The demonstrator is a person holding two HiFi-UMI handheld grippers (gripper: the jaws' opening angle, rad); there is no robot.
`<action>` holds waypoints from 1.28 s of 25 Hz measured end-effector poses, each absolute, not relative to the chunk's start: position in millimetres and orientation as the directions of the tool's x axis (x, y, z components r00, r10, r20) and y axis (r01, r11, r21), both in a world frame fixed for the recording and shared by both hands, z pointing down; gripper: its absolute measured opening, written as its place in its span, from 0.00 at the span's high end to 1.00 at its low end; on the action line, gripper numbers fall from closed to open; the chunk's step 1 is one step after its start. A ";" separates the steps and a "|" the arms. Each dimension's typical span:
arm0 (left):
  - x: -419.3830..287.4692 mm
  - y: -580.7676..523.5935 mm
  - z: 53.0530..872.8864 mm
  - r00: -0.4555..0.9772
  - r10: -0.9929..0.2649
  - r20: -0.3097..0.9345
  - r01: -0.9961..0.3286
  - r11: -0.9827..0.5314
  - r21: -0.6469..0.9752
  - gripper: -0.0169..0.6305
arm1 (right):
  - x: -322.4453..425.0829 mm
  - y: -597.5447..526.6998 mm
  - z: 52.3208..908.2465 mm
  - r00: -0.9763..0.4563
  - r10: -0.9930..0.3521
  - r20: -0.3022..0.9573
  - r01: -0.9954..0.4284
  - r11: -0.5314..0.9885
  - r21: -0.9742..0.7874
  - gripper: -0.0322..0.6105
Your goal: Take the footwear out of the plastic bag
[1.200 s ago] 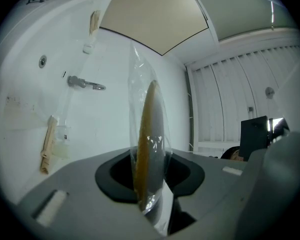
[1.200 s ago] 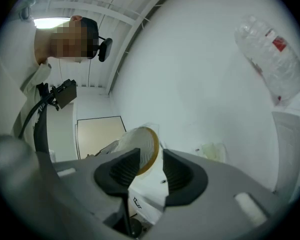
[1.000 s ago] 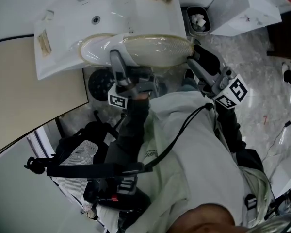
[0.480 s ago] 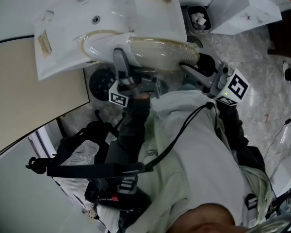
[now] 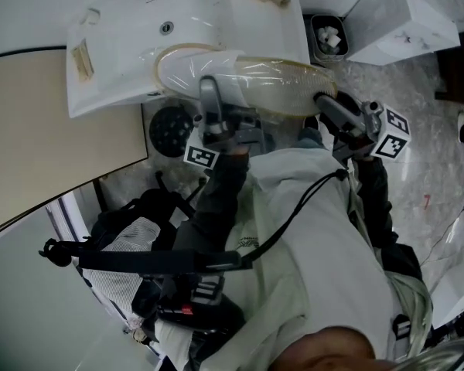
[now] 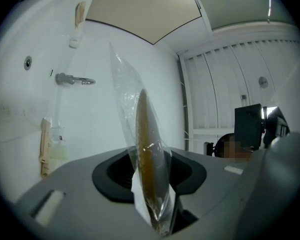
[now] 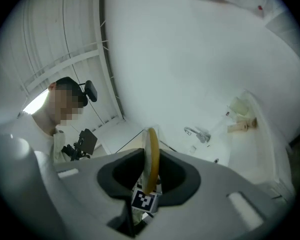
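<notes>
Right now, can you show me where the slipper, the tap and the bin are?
slipper (image 5: 282, 83): head view, middle of its tan sole.
tap (image 6: 72, 79): left gripper view, on its metal spout.
bin (image 5: 313, 43): head view, on its dark left wall.

Bright, even light nearly washes out the white sink (image 5: 116, 60); glare streaks the plastic bag (image 5: 255, 79) beside it; gripper views bend, corners dark.

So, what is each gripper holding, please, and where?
The flat beige slipper in its clear plastic bag: left gripper, jaws just opened slightly, pinches its near edge through the bag; right gripper, jaws just closed, its end.
</notes>
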State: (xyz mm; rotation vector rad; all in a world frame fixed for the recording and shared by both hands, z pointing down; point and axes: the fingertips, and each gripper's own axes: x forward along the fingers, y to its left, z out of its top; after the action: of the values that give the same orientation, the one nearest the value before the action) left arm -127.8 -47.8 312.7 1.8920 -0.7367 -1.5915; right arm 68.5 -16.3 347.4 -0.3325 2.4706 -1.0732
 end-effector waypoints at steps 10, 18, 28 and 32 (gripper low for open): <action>-111.5 -40.9 305.4 0.242 -0.634 -0.734 -0.042 -0.763 0.645 0.70 | 97.9 -23.4 343.1 -0.820 -0.431 -0.377 0.002 0.656 -0.755 0.83; -134.0 -51.4 313.6 0.157 -0.673 -0.723 0.012 -0.731 0.682 0.79 | 118.2 -21.1 342.0 -0.817 -0.424 -0.391 0.015 0.662 -0.749 0.85; -145.0 -56.1 333.8 0.072 -0.740 -0.669 0.005 -0.671 0.742 0.82 | 101.3 -15.6 340.5 -0.830 -0.442 -0.341 -0.134 0.751 -0.647 0.82; -150.8 -53.5 334.7 0.036 -0.736 -0.676 0.011 -0.676 0.737 0.82 | 89.7 -13.8 346.5 -0.856 -0.424 -0.294 -0.145 0.744 -0.652 0.82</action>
State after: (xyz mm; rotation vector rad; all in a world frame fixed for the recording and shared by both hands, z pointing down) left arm -150.8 -53.5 334.7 1.7507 -0.7346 -1.6965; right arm 89.7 -13.8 346.5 -0.4337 2.5152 -0.8904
